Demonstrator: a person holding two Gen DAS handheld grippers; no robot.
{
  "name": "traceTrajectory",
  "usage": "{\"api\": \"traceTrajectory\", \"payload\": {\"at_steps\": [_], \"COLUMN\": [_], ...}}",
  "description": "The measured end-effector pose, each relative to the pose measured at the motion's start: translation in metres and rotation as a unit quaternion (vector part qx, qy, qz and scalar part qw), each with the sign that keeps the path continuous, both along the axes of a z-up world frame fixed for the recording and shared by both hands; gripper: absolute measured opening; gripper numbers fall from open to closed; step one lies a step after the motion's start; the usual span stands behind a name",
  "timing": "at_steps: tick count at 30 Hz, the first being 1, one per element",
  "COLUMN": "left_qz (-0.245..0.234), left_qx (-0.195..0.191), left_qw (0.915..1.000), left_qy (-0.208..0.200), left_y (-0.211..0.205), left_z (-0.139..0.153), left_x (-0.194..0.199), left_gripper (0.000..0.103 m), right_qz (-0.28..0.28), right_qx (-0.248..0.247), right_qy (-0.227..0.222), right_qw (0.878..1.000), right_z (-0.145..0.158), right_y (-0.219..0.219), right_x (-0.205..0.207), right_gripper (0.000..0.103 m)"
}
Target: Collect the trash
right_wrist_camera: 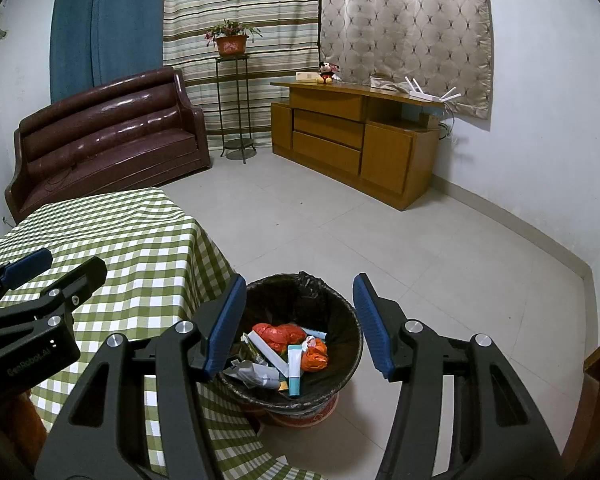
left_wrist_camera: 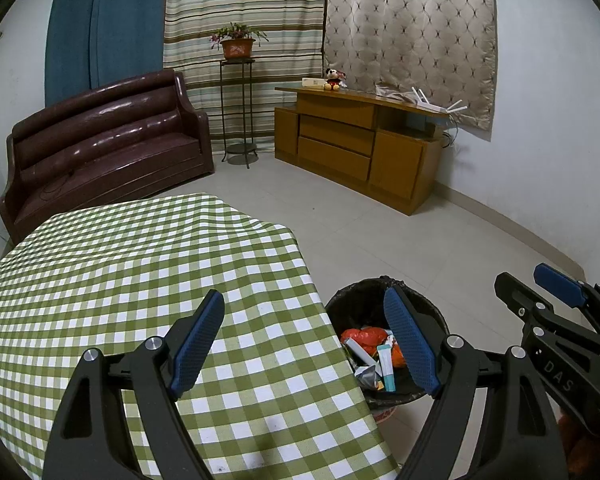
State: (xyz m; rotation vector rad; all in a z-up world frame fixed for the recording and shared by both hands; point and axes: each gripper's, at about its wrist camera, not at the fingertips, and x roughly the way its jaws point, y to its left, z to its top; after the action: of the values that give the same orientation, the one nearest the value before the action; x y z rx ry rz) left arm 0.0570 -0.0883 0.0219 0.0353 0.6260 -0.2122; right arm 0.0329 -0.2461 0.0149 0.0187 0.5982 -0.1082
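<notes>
From my left wrist view, my own right finger (left_wrist_camera: 410, 344) covers part of the trash bin (left_wrist_camera: 342, 300), and the green checked tablecloth (left_wrist_camera: 140, 280) hides the bin's left rim. In the bin, the wrappers under the orange bag (right_wrist_camera: 278, 334) overlap too much for me to tell apart, and the print on the white tube (right_wrist_camera: 295, 368) is too small to read. Beyond the bin, the pale box (right_wrist_camera: 306, 76) on the wooden cabinet (right_wrist_camera: 384, 160) is too small to identify.

I face pale walls and a tiled floor (right_wrist_camera: 340, 220); a brown sofa (right_wrist_camera: 108, 136) sits left, a wooden cabinet (right_wrist_camera: 356, 140) right, curtains (right_wrist_camera: 240, 12) behind.
</notes>
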Motion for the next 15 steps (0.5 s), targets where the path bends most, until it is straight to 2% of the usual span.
{"api": "traceTrajectory", "payload": {"at_steps": [15], "left_qz": [0.001], "left_qx": [0.0], "left_qw": [1.0], "left_qy": [0.0], "left_y": [0.0015], "left_z": [0.0018], "left_x": [-0.0009], "left_gripper": [0.079], "right_qz": [0.0], "right_qx": [0.0], "right_qy": [0.0], "right_qw": [1.0], "right_z": [-0.0003], "right_y": [-0.0002], "right_x": [-0.0002], "right_gripper": [0.054]}}
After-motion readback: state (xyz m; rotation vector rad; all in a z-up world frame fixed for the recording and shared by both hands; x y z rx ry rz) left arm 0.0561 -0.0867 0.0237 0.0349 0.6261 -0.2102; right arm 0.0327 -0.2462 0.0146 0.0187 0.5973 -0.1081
